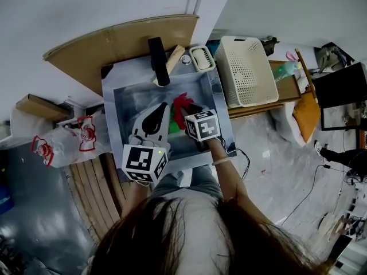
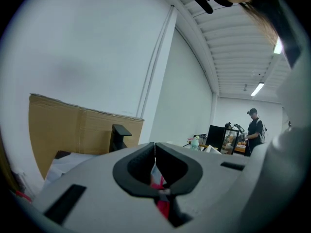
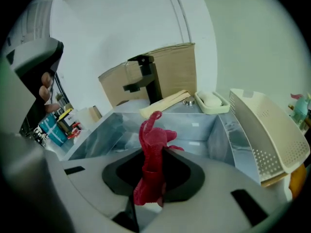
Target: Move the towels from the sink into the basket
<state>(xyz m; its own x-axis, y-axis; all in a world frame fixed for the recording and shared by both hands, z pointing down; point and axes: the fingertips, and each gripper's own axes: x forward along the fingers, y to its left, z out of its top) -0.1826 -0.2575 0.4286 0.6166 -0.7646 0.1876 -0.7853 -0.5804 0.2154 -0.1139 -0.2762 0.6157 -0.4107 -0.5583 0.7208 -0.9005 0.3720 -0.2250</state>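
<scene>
Hair [image 1: 189, 234] nearest. R gripper [image 3: 156, 154] clamped on red towel [image 3: 151, 130], raised over sink [image 3: 228, 135] for carry to basket [image 3: 265, 130]. L gripper [image 2: 155, 148] jaws together, parked aside so R can work.

Two hand-held grippers [image 1: 160, 112] [image 1: 186, 113]; one sink [image 1: 110, 105]; one basket [image 1: 246, 67]; one red towel [image 1: 181, 102].

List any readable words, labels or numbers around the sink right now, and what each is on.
None can be read.
White plastic bag with red print: too blurred to read.
Blue and yellow packages left of the steel sink: print too small.
Black-and-white marker cubes: square code patterns, no letters.
</scene>
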